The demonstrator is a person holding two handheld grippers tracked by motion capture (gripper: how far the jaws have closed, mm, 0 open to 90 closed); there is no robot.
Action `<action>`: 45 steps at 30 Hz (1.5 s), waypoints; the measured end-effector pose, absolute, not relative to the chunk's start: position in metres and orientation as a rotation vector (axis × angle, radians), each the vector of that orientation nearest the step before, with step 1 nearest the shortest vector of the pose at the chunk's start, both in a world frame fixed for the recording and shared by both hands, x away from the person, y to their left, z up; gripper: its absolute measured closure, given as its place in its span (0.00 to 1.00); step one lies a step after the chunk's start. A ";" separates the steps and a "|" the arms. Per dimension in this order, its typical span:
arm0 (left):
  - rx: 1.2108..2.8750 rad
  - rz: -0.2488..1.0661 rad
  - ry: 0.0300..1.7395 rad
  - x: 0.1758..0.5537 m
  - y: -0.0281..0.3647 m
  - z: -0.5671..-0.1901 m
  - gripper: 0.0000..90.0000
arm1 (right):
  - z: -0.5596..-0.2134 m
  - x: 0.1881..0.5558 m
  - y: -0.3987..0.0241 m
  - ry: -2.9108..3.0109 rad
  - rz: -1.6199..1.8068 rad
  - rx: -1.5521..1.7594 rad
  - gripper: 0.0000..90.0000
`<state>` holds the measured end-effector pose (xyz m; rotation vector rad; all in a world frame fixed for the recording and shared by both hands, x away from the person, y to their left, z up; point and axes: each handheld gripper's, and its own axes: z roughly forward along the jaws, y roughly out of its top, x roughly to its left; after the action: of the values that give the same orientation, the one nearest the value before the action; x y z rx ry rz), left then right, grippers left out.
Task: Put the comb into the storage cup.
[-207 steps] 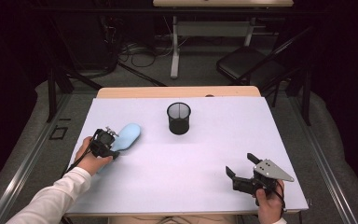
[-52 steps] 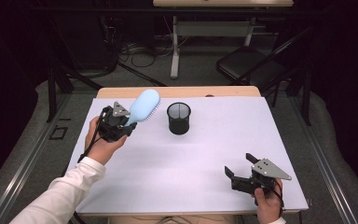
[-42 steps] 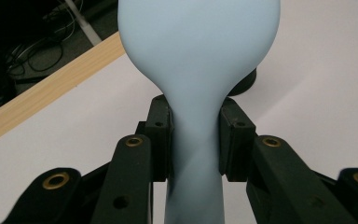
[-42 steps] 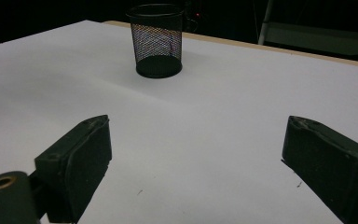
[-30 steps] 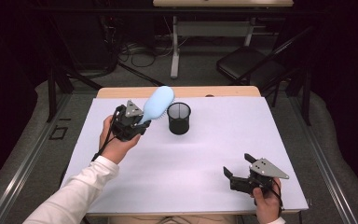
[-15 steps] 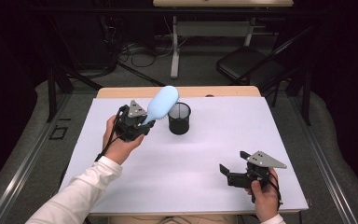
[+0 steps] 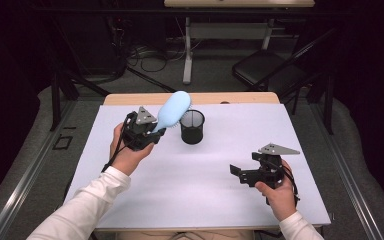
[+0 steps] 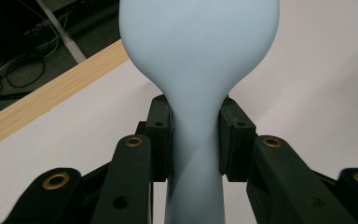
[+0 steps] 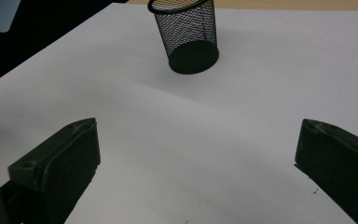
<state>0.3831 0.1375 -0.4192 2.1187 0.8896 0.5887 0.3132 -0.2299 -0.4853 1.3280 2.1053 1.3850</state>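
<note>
Left gripper point(image 8: 195, 140) clamped on neck of pale blue plastic hairbrush point(image 7: 174, 109), head raised beside black wire-mesh cup point(image 7: 192, 127). Right gripper point(image 9: 196, 154) empty, jaws just opened wide above white tabletop point(image 7: 200, 190).

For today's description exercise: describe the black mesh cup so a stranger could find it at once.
Start at the white table and look toward its far edge, near the middle. There stands the black mesh cup, upright, beside the pale blue brush held by the left gripper. It alone is see-through wire mesh.

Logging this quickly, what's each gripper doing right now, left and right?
Left gripper: shut on the neck of the light blue brush.
Right gripper: open, jaws have just been opening wider, nothing between them.
</note>
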 end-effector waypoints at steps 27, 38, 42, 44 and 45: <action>2.102 0.592 0.885 0.383 0.136 -0.414 0.77 | -0.446 0.354 -0.212 2.154 1.467 1.354 0.00; 2.098 0.593 0.885 0.385 0.135 -0.414 0.77 | -0.432 0.375 -0.206 2.164 1.491 1.407 0.00; 2.098 0.595 0.882 0.386 0.134 -0.414 0.77 | -0.429 0.382 -0.203 2.183 1.491 1.423 0.00; 2.095 0.593 0.885 0.386 0.133 -0.414 0.77 | -0.427 0.385 -0.201 2.194 1.489 1.427 0.00; 2.100 0.595 0.883 0.386 0.133 -0.414 0.77 | -0.427 0.386 -0.200 2.199 1.488 1.432 0.00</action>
<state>0.3860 0.1330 -0.4135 2.0999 0.8826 0.5946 0.3864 -0.2003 -0.4268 1.4316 2.1986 1.4878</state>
